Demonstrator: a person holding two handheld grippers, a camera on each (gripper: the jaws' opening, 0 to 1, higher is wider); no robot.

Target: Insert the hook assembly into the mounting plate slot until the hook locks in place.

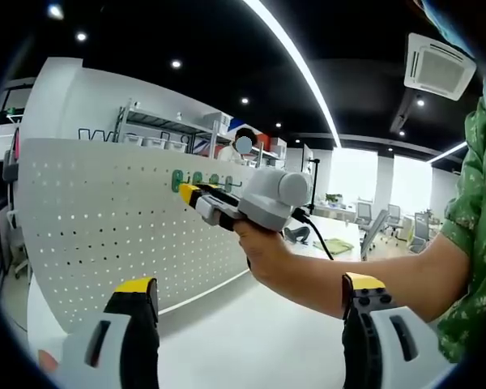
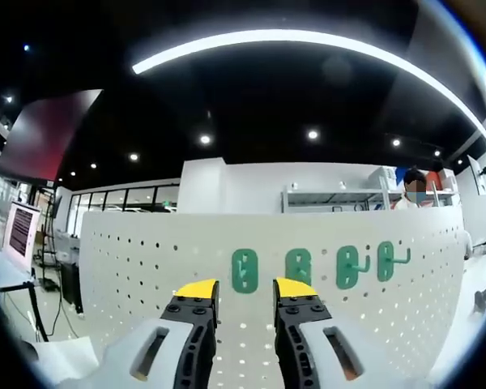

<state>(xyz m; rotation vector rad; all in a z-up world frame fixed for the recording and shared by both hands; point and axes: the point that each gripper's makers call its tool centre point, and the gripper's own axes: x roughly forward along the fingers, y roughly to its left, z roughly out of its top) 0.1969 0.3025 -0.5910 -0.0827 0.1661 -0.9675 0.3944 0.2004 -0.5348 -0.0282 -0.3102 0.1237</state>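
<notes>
A white pegboard [image 2: 146, 267] stands upright and carries several green mounting plates in a row. The two left plates [image 2: 245, 271] [image 2: 298, 267] look bare, and the two right ones [image 2: 347, 267] [image 2: 386, 261] have hooks sticking out. My right gripper [image 2: 245, 288] points at the board just below the left plates, a short way off it, open with nothing between its jaws. In the left gripper view a hand holds that right gripper [image 1: 193, 194] up at the green plates [image 1: 197, 178] on the pegboard [image 1: 89, 227]. My left gripper [image 1: 251, 292] hangs back, wide open and empty.
A white table [image 1: 251, 332] lies under and in front of the pegboard. A green sleeve [image 1: 474, 235] fills the right edge. Shelving [image 1: 162, 126] and a person stand behind the board. A monitor [image 2: 20, 231] sits at far left.
</notes>
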